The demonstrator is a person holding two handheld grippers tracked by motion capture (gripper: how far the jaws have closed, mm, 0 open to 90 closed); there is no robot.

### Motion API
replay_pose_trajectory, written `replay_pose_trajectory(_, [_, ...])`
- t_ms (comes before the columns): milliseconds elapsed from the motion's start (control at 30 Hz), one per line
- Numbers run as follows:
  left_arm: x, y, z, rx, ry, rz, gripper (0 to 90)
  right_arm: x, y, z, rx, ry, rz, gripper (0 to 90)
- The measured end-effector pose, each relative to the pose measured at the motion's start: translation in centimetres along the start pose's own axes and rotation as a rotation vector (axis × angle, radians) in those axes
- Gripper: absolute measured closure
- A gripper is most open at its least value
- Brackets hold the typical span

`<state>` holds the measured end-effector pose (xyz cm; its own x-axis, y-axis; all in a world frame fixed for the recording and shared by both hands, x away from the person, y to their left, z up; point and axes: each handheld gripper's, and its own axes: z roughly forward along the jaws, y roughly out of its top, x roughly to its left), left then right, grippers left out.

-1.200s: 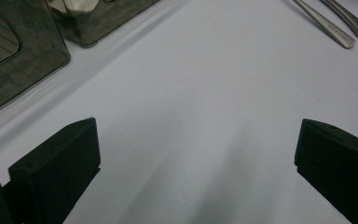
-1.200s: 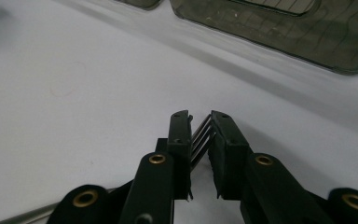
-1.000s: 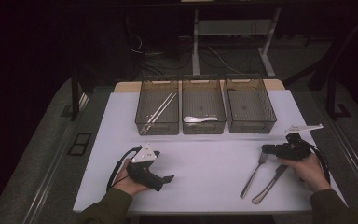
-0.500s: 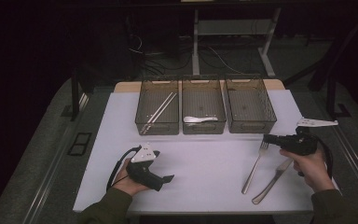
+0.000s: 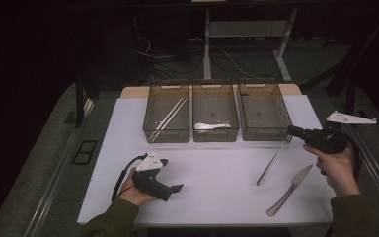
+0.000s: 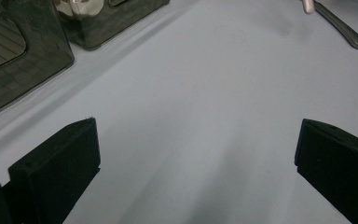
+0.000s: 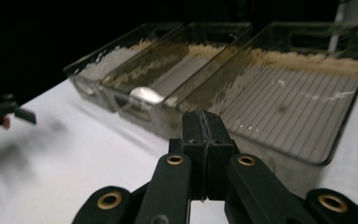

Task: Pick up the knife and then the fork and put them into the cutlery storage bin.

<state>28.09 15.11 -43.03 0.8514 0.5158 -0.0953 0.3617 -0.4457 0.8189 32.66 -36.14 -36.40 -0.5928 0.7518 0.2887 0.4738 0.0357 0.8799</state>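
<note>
On the right side of the table (image 5: 217,197) the person holds the right gripper (image 5: 291,131) above the white surface, with its tip pointing to the back edge. Its jaws are pressed together, and in the right gripper view (image 7: 204,126) no gap is left between them. They pinch the fork (image 5: 272,163) at its tined end, so the fork hangs slanted, with the handle going down toward the front edge; I cannot tell if the handle end touches the table. The knife (image 5: 288,190) lies flat near the front right corner, just beside the fork and apart from it. The left gripper (image 5: 177,187) rests near the front left corner, its jaws standing wide over bare table. Along the back edge three bins stand in a row: the left bin (image 5: 167,136) has chopsticks (image 5: 168,117), the middle bin (image 5: 216,136) has a white spoon (image 5: 211,126), and the right bin (image 5: 264,134) is nearest to the fork
</note>
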Motion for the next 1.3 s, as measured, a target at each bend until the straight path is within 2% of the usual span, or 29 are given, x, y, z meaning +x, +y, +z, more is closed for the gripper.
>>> replay_pose_trajectory(267, [0.1, 0.0, 0.0, 0.002, -0.005, 0.006, 0.0, -0.6, 2.8, -0.8, -0.069, -0.080, 0.013, 89.3])
replay_pose_trajectory(433, [0.1, 0.0, 0.0, -0.002, -0.004, 0.004, 0.0, -1.2, 5.4, -1.3, -0.116, -0.143, 0.002, 89.3])
replay_pose_trajectory(533, [0.0, 0.0, 0.0, -0.002, -0.006, -0.001, 0.0, -1.8, 6.8, -1.0, -0.131, -0.177, 0.009, 89.3])
replay_pose_trajectory(667, [0.0, 0.0, 0.1, -0.002, -0.008, -0.004, 0.0, -2.5, 8.3, 0.1, -0.135, -0.214, 0.016, 89.3])
replay_pose_trajectory(900, [0.0, 0.0, 0.1, -0.001, -0.013, 0.001, 0.0, -4.3, 9.7, 3.3, -0.108, -0.255, 0.037, 89.3])
replay_pose_trajectory(1033, [0.0, 0.0, 0.2, 0.003, -0.015, 0.001, 0.0, -4.9, 9.9, 5.0, -0.091, -0.288, 0.048, 89.3])
replay_pose_trajectory(1133, [0.0, 0.0, 0.3, 0.003, -0.018, 0.002, 0.0, -5.3, 9.7, 5.9, -0.104, -0.297, 0.073, 89.3])
replay_pose_trajectory(1200, [0.0, 0.0, 0.2, 0.003, -0.019, 0.005, 0.0, -5.6, 9.5, 6.3, -0.100, -0.325, 0.065, 89.2])
replay_pose_trajectory(1300, [0.0, 0.0, 0.2, 0.002, -0.021, 0.005, 0.0, -6.0, 9.2, 6.9, -0.088, -0.328, 0.076, 89.3])
